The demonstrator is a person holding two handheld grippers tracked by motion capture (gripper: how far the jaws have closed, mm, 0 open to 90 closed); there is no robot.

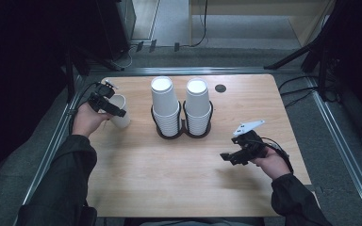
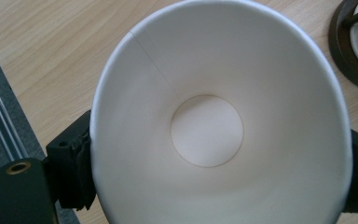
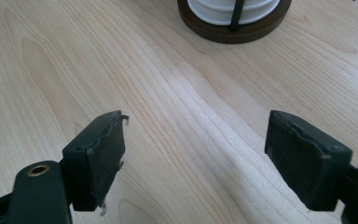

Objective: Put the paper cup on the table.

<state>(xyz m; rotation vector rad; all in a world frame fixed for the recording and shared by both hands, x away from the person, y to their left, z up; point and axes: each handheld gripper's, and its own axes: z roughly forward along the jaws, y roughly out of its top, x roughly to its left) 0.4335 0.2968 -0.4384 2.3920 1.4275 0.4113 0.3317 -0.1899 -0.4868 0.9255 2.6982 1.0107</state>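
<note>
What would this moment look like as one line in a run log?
left gripper: shut on paper cup, mouth up | right gripper: open, empty, over table | two cup stacks: in black holder

Left hand-held gripper clamped wide, right hand-held gripper agape, low.

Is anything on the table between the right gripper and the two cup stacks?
Nothing visible. Bare table lies between the open right gripper and the cup stacks. The single cup sits in the left gripper, off to the far side.
</note>
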